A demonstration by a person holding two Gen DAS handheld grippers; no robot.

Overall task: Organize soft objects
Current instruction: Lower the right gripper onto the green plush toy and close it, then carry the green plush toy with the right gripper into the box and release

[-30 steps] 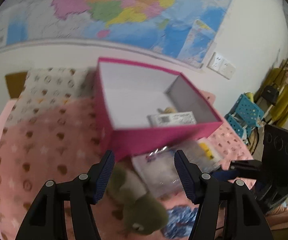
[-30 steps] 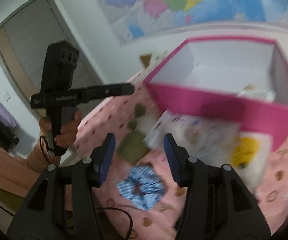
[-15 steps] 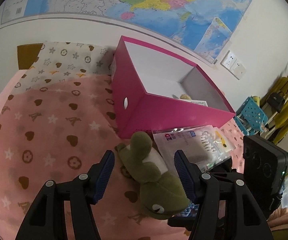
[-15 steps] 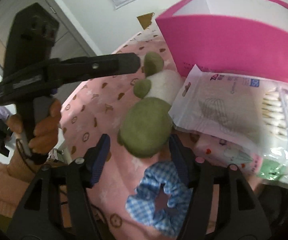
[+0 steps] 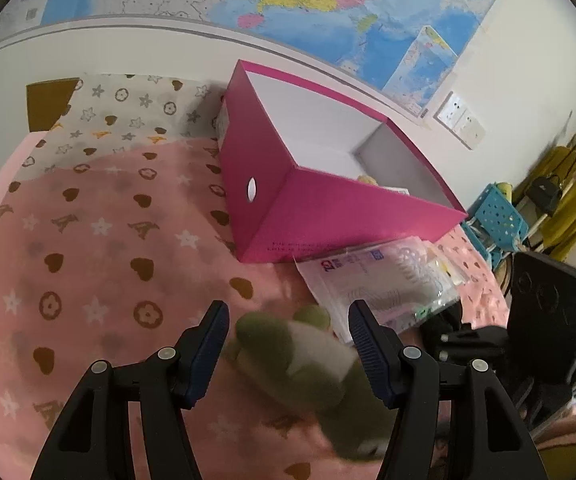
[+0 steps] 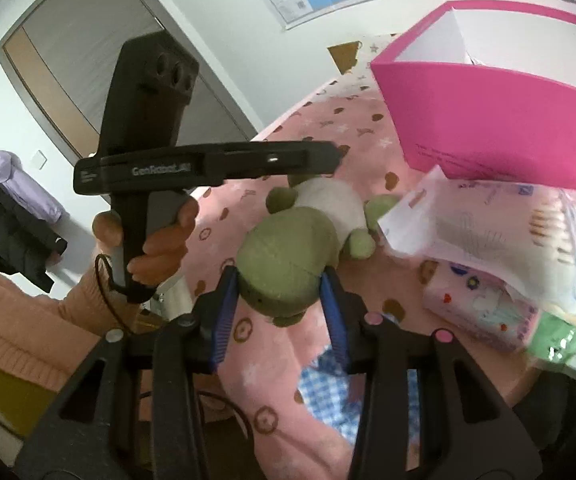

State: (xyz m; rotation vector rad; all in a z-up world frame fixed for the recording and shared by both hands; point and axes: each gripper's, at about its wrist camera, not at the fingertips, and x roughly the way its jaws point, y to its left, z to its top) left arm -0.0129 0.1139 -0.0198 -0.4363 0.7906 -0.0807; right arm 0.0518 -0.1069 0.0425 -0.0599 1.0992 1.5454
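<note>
Green plush frog [image 6: 288, 264], lying on the pink bed blanket [image 5: 87, 240] short of the pink box [image 5: 328, 216], is being closed on at its head by the right claw [image 6: 279, 304], while the left claw [image 5: 288, 344] is held open above its body.

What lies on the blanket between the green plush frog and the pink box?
The clear plastic packet lies there, its corner beside the frog and its far edge by the box, as seen in the right wrist view.

green plush frog [image 6: 288, 264], pink box [image 5: 328, 216], blue-check scrunchie [image 6: 328, 392]
</note>
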